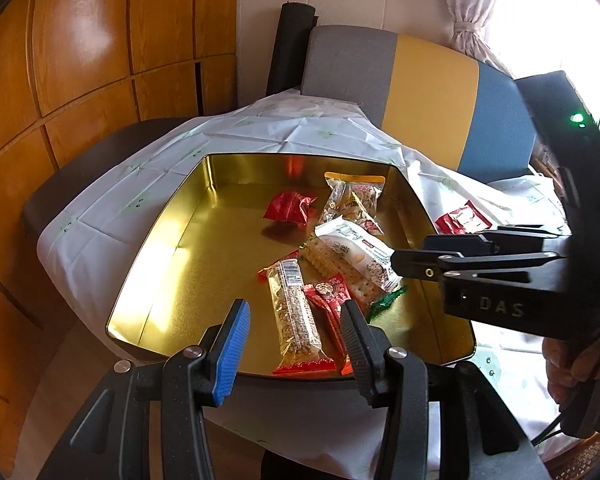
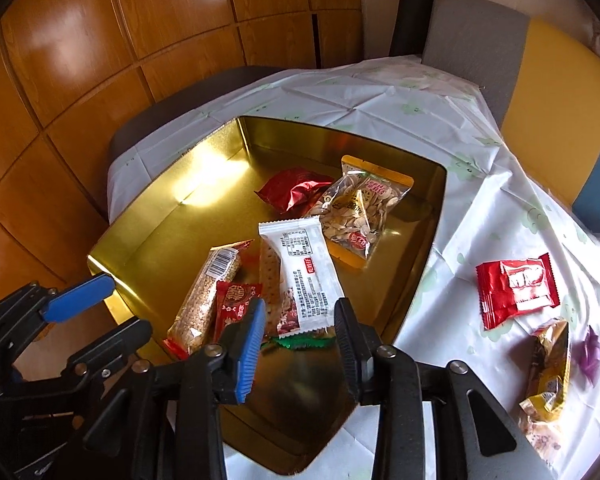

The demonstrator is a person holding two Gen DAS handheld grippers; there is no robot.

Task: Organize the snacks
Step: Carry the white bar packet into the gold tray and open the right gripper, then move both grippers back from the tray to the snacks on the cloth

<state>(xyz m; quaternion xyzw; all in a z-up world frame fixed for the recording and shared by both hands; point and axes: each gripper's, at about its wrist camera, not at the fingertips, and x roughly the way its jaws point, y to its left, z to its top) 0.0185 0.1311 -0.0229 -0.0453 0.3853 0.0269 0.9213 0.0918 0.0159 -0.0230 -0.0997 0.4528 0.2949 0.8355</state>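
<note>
A gold tin tray (image 1: 172, 240) (image 2: 148, 240) sits on a white tablecloth and holds several snacks: a red packet (image 1: 290, 208) (image 2: 296, 190), a seed bag (image 1: 354, 200) (image 2: 360, 208), a white-wrapped snack (image 1: 360, 248) (image 2: 304, 276), a grain bar (image 1: 294, 312) (image 2: 204, 304) and a small red packet (image 1: 328, 300) (image 2: 234, 300). My left gripper (image 1: 296, 332) is open and empty above the tray's near edge. My right gripper (image 2: 298, 332) is open over the near end of the white-wrapped snack, not gripping it; it also shows in the left wrist view (image 1: 396, 264).
On the cloth right of the tray lie a red packet (image 2: 516, 288) (image 1: 462, 218), a gold-wrapped snack (image 2: 548, 380) and a purple wrapper (image 2: 590, 354). A grey, yellow and blue sofa (image 1: 432, 92) stands behind the table. Wooden panels (image 1: 80, 60) are on the left.
</note>
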